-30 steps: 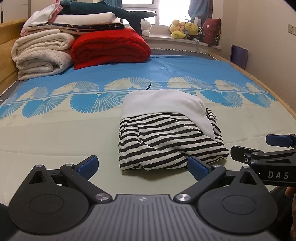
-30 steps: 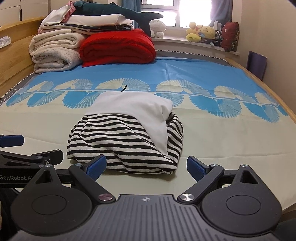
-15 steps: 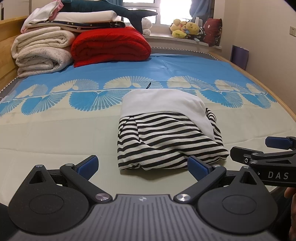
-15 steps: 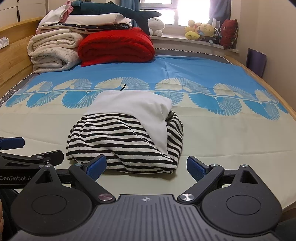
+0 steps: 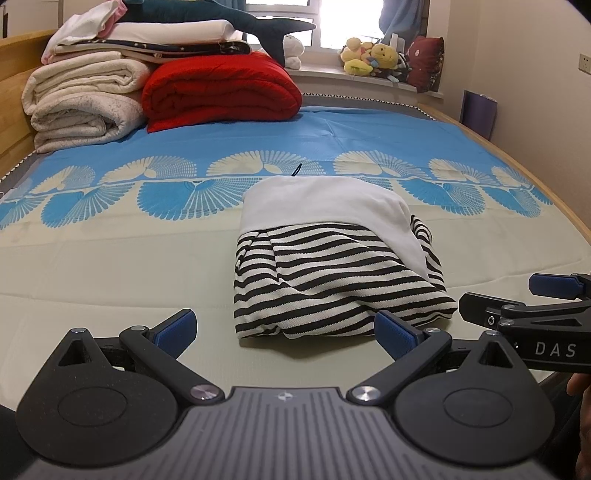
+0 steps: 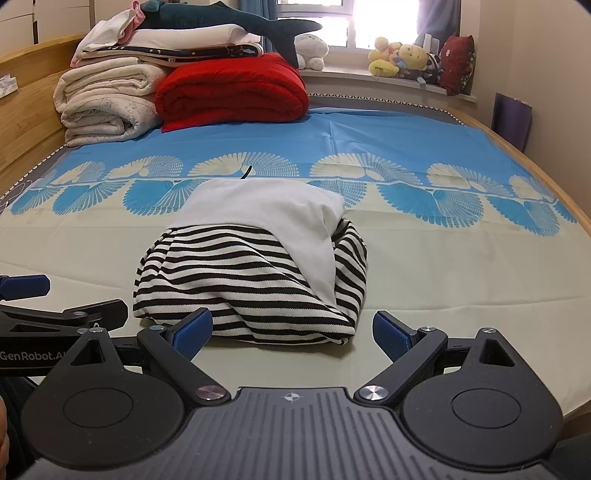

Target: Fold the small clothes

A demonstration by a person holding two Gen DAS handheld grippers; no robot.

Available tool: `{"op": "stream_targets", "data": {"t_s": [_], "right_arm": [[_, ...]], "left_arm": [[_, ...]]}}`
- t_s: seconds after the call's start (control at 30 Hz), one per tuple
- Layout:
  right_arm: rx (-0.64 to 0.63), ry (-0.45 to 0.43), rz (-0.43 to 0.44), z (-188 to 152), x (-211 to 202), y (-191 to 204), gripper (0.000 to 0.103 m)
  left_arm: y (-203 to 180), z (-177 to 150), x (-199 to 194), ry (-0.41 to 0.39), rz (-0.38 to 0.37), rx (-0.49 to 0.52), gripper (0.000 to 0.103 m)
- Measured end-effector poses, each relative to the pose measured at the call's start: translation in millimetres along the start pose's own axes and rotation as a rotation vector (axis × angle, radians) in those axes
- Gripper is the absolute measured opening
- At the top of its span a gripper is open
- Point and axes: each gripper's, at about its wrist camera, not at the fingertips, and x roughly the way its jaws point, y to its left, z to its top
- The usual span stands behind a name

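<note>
Bed sheet (image 5: 110,266), blue fan print at the far half and pale cream nearer, is filling both views. Stacked at the headboard end: cream blankets (image 5: 81,99), a red quilt (image 5: 218,92), a plush shark (image 6: 236,22) lying on top. Plush toys (image 6: 402,59) are sitting on the windowsill.

The striped garment (image 5: 325,288), black-and-white with a white panel (image 5: 321,203) folded over its far part, is lying bundled mid-bed on the cream area, already looking roughly folded. Its long axis is running away from the cameras, toward the blankets.

Left gripper (image 5: 284,328) is hanging low at the near hem, jaws spread wide, nothing between them; the bundle is lying straight ahead and slightly right. Right gripper (image 6: 291,328) is likewise spread and empty, bundle ahead and slightly left, its near hem lying just beyond the fingertips.

Both are sitting about equally near, flanking the near edge. Judging: any further fold would be taking that hem away toward the white panel.
</note>
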Motion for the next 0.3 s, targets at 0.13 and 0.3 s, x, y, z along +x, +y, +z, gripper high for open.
{"op": "stream_targets", "data": {"t_s": [0.13,0.3], "right_arm": [[0.004,0.003,-0.002,-0.4,1.4,2.5,0.094],[0.004,0.004,-0.002,-0.4,1.4,2.1,0.094]], "left_arm": [[-0.6,-0.1,0.4,0.001,0.000,-0.001,0.102],[-1.3,-0.5,1.2,0.002,0.000,-0.003,0.102]]}}
